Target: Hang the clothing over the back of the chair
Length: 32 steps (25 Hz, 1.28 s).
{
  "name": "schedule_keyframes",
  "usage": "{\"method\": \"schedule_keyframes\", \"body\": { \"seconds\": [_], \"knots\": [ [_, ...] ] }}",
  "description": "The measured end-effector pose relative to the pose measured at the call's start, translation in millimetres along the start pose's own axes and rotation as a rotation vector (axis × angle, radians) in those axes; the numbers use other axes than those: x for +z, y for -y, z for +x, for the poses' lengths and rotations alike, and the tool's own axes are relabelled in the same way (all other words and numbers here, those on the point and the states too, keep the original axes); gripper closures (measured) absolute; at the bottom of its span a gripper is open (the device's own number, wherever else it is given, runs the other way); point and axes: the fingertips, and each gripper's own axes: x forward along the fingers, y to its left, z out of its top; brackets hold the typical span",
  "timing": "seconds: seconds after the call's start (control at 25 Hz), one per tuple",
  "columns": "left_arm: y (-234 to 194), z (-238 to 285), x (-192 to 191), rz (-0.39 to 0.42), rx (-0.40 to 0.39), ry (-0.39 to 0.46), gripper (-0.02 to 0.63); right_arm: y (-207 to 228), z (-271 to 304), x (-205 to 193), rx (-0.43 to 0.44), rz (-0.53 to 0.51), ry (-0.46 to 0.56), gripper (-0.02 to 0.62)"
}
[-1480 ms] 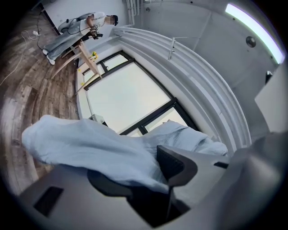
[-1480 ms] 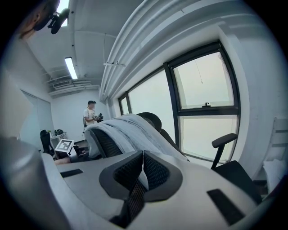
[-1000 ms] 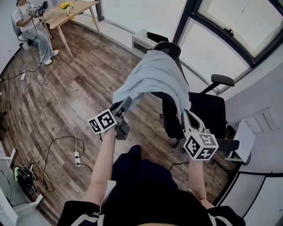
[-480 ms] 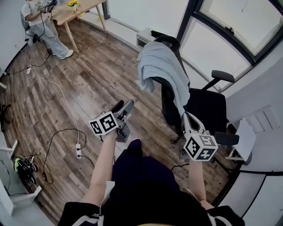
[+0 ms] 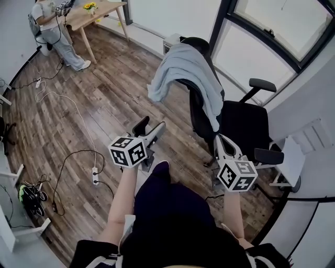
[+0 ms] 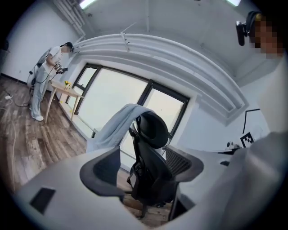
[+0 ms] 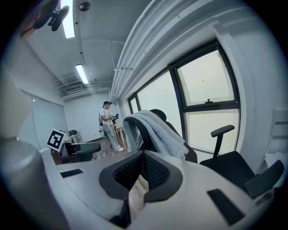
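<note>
Blk clothes; grey L gripper, R gripper

An open-plan office: a black swivel office chair stands by tall windows, a wooden table sits in the corner, a power strip and cables trail across the plank floor, strip lights run overhead.

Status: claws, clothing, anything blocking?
Left claw open, empty. Right claw shut, empty. Clothing draped over chair back. Nothing in the way.

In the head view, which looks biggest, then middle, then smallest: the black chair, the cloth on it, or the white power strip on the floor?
1. black chair
2. cloth
3. power strip, by far the smallest
</note>
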Motion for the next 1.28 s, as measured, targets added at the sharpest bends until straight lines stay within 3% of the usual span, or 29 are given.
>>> {"method": "schedule_keyframes", "body": {
  "seconds": [0.12, 0.24, 0.44, 0.56, 0.84, 1.28],
  "knots": [
    [28.0, -7.7, -0.5, 0.071, -0.049, -0.014, 0.293, -3.2, -12.0, -0.8, 0.008, -0.008, 0.023, 0.565],
    [58.4, -17.8, -2.6, 0.131, -0.103, -0.024, 0.342, -4.6, -28.0, -4.1, 0.004, -0.007, 0.051, 0.565],
    [99.5, -28.4, -0.8, 0.253, -0.156, 0.002, 0.471, -4.9, -57.4, -10.9, 0.009, -0.018, 0.074, 0.565],
    [111.0, -27.8, -0.3, 0.273, -0.167, 0.026, 0.564, -1.5, -70.2, -12.2, 0.004, -0.038, 0.086, 0.565],
    [130.2, -19.2, -23.4, 0.352, -0.195, -0.031, 0.595, 19.8, -91.9, -23.0, -0.084, -0.041, 0.101, 0.565],
    [131.6, -13.9, -35.9, 0.350, -0.193, -0.038, 0.597, 42.7, -97.4, -43.7, -0.159, 0.030, 0.096, 0.566]
  ]
}}
